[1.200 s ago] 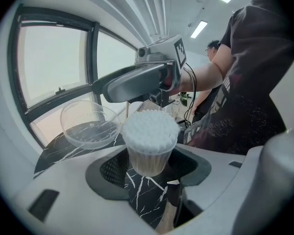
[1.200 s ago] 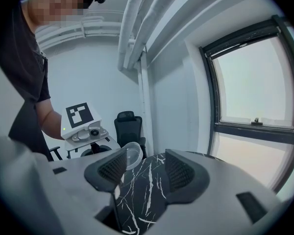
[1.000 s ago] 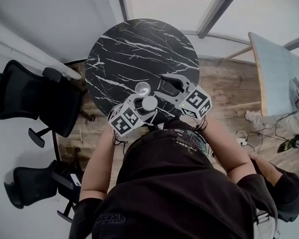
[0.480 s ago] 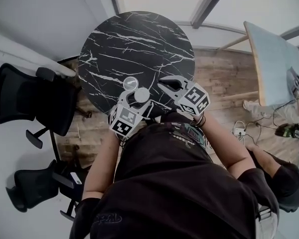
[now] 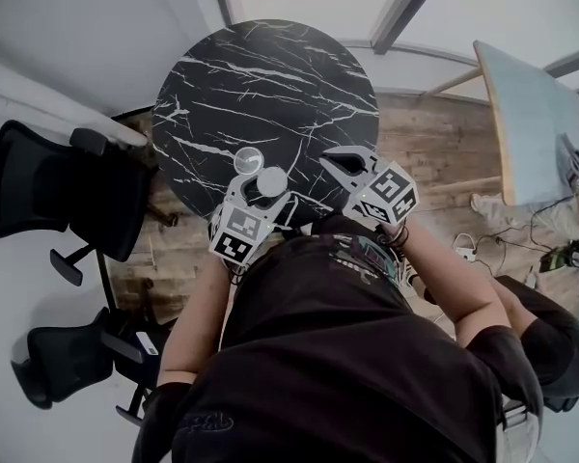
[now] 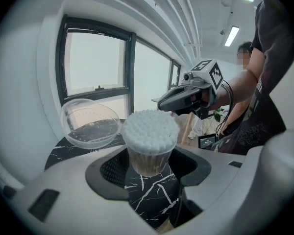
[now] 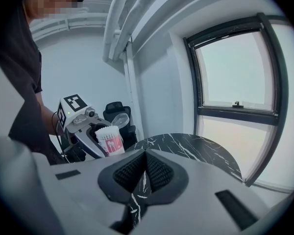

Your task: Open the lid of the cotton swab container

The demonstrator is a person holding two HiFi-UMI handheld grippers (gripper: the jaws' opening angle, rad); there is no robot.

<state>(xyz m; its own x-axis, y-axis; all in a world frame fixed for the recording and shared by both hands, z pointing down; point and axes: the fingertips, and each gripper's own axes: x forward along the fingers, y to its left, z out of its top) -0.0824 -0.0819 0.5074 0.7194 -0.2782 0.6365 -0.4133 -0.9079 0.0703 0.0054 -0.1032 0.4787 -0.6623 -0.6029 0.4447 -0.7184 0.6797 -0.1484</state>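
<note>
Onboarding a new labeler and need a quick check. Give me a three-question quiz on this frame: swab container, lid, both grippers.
1. True or false: the clear lid sits shut over the cotton swab container.
2. What is between the jaws of the right gripper? A) the lid B) the container C) nothing
3. Fill in: the container is gripped by the ___ gripper.

Key
1. False: the lid is swung open to the side.
2. C: the jaws are together, with nothing between them.
3. left: the left gripper is clamped on the container's body.
</note>
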